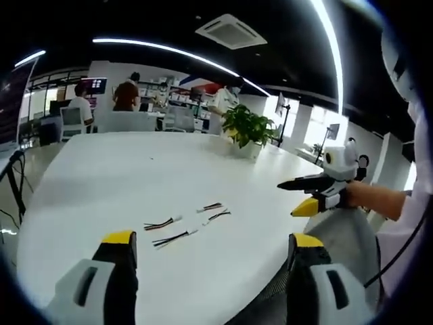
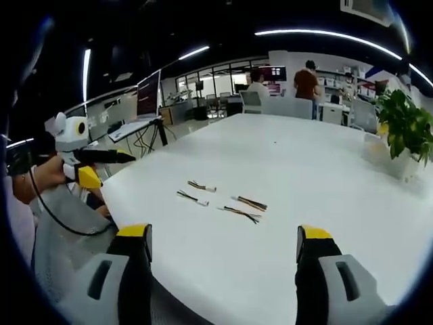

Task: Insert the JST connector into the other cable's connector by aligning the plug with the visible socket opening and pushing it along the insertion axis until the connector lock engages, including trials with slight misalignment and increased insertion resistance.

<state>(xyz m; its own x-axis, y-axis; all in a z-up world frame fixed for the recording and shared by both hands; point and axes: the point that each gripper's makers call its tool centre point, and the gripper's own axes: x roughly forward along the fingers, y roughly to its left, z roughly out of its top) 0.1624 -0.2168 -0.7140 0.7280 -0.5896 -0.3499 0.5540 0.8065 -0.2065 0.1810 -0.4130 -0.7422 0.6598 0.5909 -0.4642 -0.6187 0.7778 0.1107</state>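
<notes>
1. Left gripper (image 1: 211,247) at the frame's bottom, jaws spread wide, holding nothing
2. Right gripper (image 2: 223,237) likewise wide open and empty, low in its view
3. Four short cables (image 1: 187,225) lie loose on the white table (image 1: 101,183), centre frame, near each other but apart
4. Risk, I'd say: the tiny connectors may skid or twist when pinched, so plug meets socket crooked and jams before the lock clicks

A white table (image 1: 101,183) is seen, with thin black, red and yellow cables (image 1: 186,223) ended by white connectors (image 1: 177,219). Yellow tips are borne on black jaws with grey housings. Green leaves are shown by the plant (image 1: 247,126).
</notes>
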